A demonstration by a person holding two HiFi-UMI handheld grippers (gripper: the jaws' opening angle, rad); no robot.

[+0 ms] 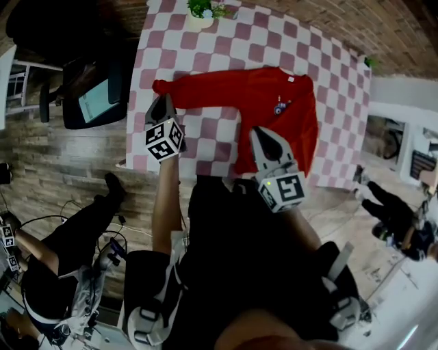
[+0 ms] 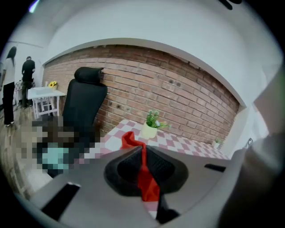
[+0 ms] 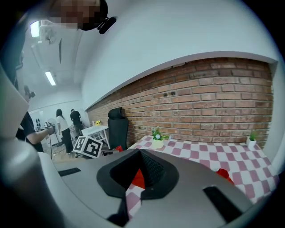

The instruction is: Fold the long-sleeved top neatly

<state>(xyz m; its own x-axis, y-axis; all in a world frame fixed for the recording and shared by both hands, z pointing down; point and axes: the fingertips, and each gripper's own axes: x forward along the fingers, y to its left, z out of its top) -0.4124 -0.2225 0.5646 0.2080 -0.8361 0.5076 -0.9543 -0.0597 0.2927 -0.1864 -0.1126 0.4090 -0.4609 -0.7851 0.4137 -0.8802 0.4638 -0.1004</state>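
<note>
Your left gripper [image 1: 163, 101] is clamped on the red top [image 1: 274, 102]: in the left gripper view its jaws [image 2: 142, 149] are closed on a strip of red cloth that runs down between them and pokes out past their tips. From the head view it has the end of the sleeve [image 1: 161, 86], which stretches out toward the left edge of the checked table [image 1: 205, 48]. Your right gripper [image 1: 261, 137] sits over the near left part of the top's body, jaws pressed together; in the right gripper view [image 3: 140, 153] a bit of red shows in the gap under the tips, and you cannot tell whether any cloth is caught there. The body of the top lies on the right half of the table. A potted plant [image 1: 202, 10] stands at the far edge, in front of a brick wall [image 2: 178, 98], and a black chair [image 2: 84, 102] stands off the table's left side
</note>
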